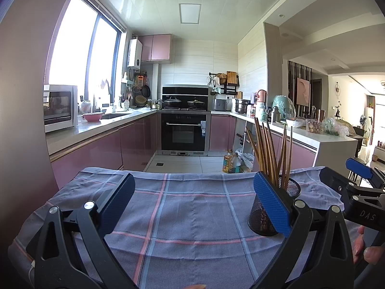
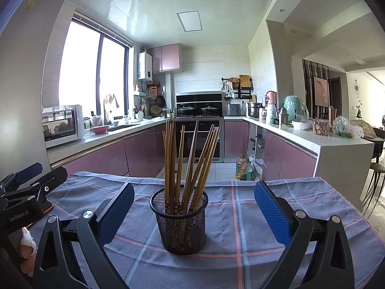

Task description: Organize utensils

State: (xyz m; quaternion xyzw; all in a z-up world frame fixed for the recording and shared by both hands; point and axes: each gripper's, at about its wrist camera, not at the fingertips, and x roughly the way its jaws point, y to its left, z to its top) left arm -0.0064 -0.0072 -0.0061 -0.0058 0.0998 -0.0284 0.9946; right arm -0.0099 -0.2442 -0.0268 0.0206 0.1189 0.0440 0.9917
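1. The left hand-held gripper (image 1: pixel 193 201) is held low over the counter (image 1: pixel 192 228), which is covered by a checked cloth (image 1: pixel 182 216) in grey-blue with pink and pale stripes. Its two blue-padded fingers are spread wide apart; nothing is held between them, only bare cloth.
2. A black mesh holder (image 2: pixel 179 219) is seen upright on the cloth. In the right wrist view it stands between the two fingers of the right hand-held gripper (image 2: pixel 193 208), nearer the left finger, touching neither.
3. A bundle of brown chopsticks (image 2: pixel 190 161) is stood in the holder, tips fanned outward above the rim. The exact count cannot be told.
4. The right hand-held gripper is likewise spread wide, clamped on nothing.
5. In the left wrist view the holder is partly hidden behind the left gripper's right finger (image 1: pixel 272 207), just beyond it.
6. Part of a hand (image 1: pixel 370 250) is noted at the lower right edge of the left wrist view, below the black body of the other gripper.
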